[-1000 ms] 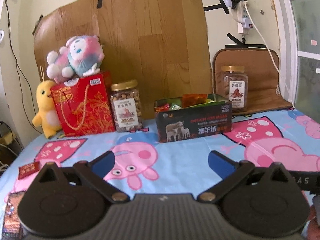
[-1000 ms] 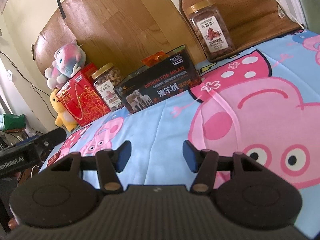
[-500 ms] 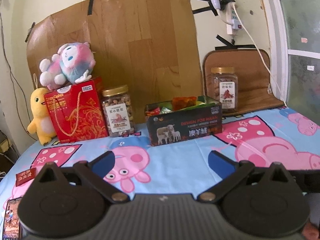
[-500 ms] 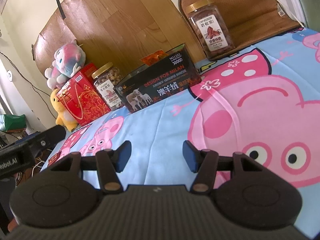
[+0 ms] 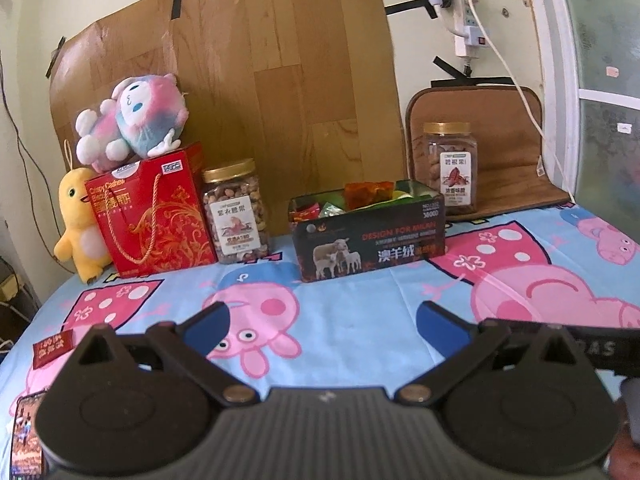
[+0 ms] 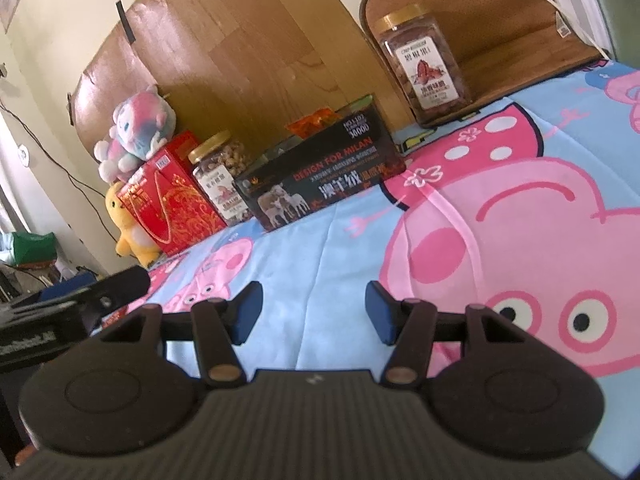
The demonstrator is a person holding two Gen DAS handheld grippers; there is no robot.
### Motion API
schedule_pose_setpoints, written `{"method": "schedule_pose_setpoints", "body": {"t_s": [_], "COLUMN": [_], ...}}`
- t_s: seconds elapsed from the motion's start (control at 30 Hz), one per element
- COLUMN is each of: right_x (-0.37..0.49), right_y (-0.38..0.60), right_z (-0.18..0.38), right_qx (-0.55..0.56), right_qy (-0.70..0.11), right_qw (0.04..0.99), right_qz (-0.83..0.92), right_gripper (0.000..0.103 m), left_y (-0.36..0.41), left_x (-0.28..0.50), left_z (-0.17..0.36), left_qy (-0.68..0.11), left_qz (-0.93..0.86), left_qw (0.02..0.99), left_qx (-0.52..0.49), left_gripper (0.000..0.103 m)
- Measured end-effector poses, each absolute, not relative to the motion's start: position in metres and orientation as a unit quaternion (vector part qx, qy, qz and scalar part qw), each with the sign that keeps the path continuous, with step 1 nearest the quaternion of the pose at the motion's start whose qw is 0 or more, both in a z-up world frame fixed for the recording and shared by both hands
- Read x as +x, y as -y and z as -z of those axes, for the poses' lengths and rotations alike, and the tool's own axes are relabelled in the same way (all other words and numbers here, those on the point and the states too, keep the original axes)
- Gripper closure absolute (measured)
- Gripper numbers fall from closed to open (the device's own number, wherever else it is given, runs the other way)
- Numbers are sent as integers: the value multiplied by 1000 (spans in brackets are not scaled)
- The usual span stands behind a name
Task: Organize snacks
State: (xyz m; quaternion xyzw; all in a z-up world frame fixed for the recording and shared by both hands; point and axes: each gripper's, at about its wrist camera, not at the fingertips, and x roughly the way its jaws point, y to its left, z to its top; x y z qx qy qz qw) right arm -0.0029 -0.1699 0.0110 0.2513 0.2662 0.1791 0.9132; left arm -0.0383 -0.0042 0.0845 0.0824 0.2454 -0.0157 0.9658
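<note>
- We count two grippers: the left gripper (image 5: 322, 322) and the right gripper (image 6: 314, 312), both with blue-padded jaws spread and nothing between them, low over the cartoon-print cloth (image 5: 360, 300).
- One dark rectangular tin (image 5: 368, 232) sits far centre — crinkly snack packets (image 5: 366, 194) heaped inside.
- Two clear gold-lidded jars: a round nut jar (image 5: 236, 212) left of the tin, a squarish jar (image 5: 450, 168) to its right.
- Two flat red packets lie near left — one (image 5: 52, 348) beyond the other (image 5: 28, 432).
- One red gift bag (image 5: 152, 216); two plush toys, one pink (image 5: 132, 120), one yellow (image 5: 78, 224).
</note>
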Motion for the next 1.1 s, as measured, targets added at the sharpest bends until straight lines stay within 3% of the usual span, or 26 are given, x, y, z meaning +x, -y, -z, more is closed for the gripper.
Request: {"method": "schedule_pose_setpoints", "body": {"t_s": [1.1], "right_x": [-14], "right_y": [167], "right_z": [-22], "right_qx": [240], "right_qy": [-245], "right_qw": [922], "right_qz": [-180], "right_gripper": [43], "left_y": [-2], "left_x": [-31], "left_z": [-83], "left_qy": [-285], "left_qz": [11], "left_qw": [957], "left_qx": [57], "left_gripper": [0]}}
